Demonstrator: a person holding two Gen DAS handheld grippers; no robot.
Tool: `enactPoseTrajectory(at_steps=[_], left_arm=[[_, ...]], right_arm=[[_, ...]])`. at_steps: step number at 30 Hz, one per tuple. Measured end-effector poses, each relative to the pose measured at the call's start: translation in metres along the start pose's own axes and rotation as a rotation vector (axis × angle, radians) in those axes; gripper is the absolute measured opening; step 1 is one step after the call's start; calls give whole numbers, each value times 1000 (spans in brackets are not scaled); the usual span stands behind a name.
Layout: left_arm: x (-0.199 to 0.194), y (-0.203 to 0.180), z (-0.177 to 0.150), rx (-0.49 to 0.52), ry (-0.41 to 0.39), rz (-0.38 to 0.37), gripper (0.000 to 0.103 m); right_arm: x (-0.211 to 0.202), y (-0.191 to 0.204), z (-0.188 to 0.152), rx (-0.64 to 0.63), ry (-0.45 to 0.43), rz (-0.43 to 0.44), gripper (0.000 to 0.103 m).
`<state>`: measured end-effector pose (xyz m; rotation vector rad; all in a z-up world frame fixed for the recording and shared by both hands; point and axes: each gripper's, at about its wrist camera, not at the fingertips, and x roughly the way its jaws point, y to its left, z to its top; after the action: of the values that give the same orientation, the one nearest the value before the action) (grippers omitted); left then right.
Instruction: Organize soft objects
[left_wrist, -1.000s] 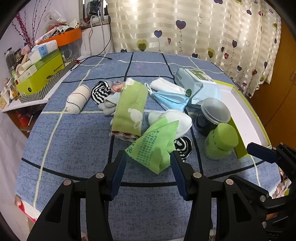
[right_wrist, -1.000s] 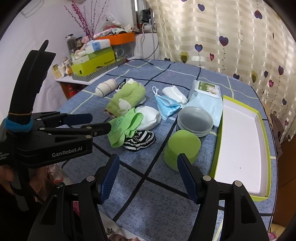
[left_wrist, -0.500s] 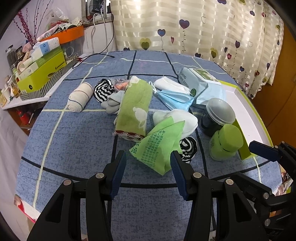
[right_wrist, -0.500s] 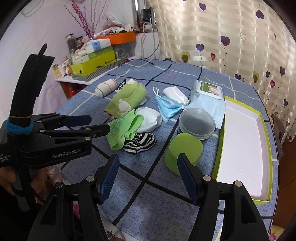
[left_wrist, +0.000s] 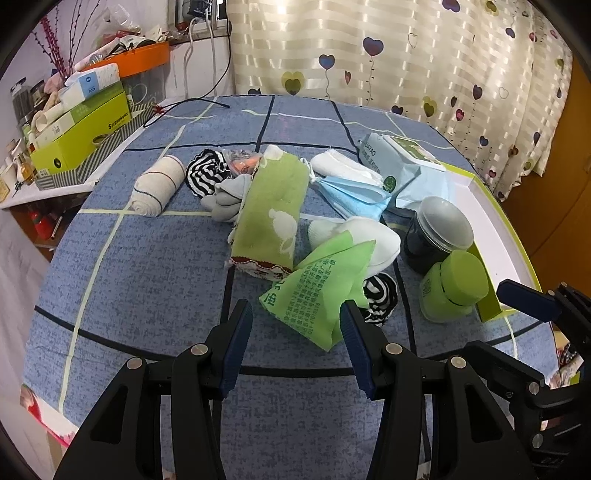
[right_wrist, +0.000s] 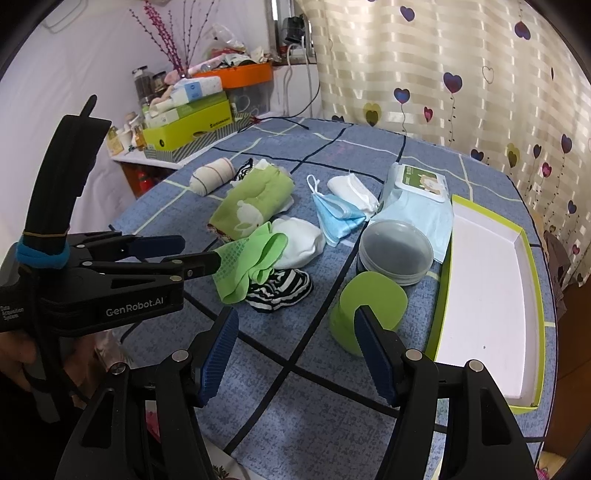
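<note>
A: Blue checked table (left_wrist: 155, 258), tray (right_wrist: 491, 295) at R edge. Soft stuff?
B: Piled mid-table: towel (left_wrist: 273, 214), green bag (left_wrist: 317, 291) nearest.
A: Claws?
B: Left gripper (left_wrist: 295, 343) spread round bag's tip; right gripper (right_wrist: 295, 350) spread, holding nothing.

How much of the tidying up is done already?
Nothing looks done yet: the white tray has nothing in it. In hand: the left tool is open around the green cloth, not gripping. The right tool hangs open near the green jar. Left to do: the green towel, socks and blue mask remain scattered.
</note>
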<state>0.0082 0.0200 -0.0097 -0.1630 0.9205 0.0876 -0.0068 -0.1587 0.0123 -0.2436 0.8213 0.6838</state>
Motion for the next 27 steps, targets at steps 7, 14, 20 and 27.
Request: enactPoseTrajectory(at_steps=[7,14,20,27], left_arm=[[-2,1,0,0,-6,9,51],[-3,3,0,-1,-7,10,51],[-1,7,0,-6,-6,9,51],[5,10,1,-12,10,3,51]], right_arm=[[0,0,1,-1,-1,-1,66],[1,0,1,-1,-2,-2,66],[2,1,3,-3,-2,-2,65],[3,3,8,-9,3,-2,66]])
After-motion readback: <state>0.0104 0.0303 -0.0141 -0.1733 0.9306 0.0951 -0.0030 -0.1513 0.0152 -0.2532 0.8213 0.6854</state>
